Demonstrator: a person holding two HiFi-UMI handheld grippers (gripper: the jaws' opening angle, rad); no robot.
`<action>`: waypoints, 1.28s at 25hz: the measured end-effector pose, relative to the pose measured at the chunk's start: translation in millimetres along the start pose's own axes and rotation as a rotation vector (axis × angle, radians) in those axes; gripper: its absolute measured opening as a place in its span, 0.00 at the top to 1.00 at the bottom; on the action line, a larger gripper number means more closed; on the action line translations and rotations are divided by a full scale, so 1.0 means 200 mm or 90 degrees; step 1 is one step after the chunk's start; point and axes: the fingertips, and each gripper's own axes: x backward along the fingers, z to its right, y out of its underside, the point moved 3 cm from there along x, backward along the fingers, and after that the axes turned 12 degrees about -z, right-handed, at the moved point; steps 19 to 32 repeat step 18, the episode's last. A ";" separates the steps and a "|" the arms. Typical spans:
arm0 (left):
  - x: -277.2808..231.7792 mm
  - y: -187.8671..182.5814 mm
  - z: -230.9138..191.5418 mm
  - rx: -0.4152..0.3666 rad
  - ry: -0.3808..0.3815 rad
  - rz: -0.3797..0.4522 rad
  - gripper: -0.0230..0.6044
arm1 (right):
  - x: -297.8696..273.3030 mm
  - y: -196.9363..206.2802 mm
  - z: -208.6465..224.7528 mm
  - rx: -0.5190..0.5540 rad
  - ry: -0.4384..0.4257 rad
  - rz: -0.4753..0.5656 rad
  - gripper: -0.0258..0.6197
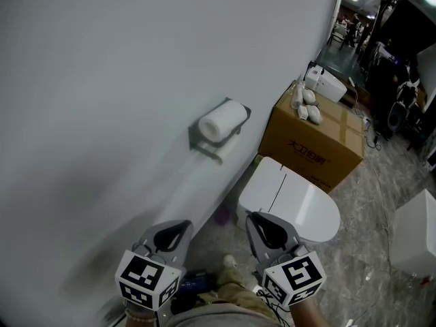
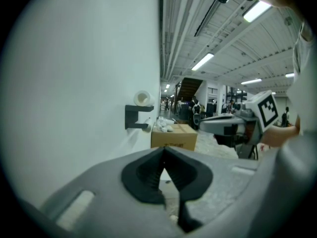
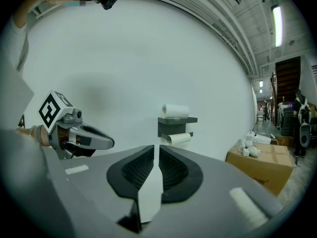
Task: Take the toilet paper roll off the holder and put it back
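A white toilet paper roll (image 1: pixel 221 121) (image 2: pixel 142 98) (image 3: pixel 175 111) lies on top of a dark grey wall holder (image 1: pixel 193 140) (image 2: pixel 133 117) (image 3: pixel 168 127). A second roll (image 3: pixel 179 139) hangs under the shelf. Both grippers are held low and well short of the holder, pointing toward it. My left gripper (image 1: pixel 180 225) (image 2: pixel 163 149) is shut, its jaws meeting with nothing between them. My right gripper (image 1: pixel 253 216) (image 3: pixel 156 147) has a narrow slit between its jaws, and only the wall shows through it.
A white toilet (image 1: pixel 293 203) with its lid down stands just right of the holder. Behind it is a cardboard box (image 1: pixel 313 142) with white items on top. The plain white wall (image 1: pixel 102 114) fills the left. A marbled floor (image 1: pixel 381 182) lies to the right.
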 end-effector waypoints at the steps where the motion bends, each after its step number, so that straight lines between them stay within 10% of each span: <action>1: 0.00 0.00 0.00 0.001 0.000 0.000 0.98 | 0.00 0.00 0.00 0.000 0.000 -0.001 0.91; 32: 0.01 0.01 -0.01 0.007 -0.005 -0.004 0.97 | -0.01 0.02 -0.01 -0.002 -0.003 -0.009 0.91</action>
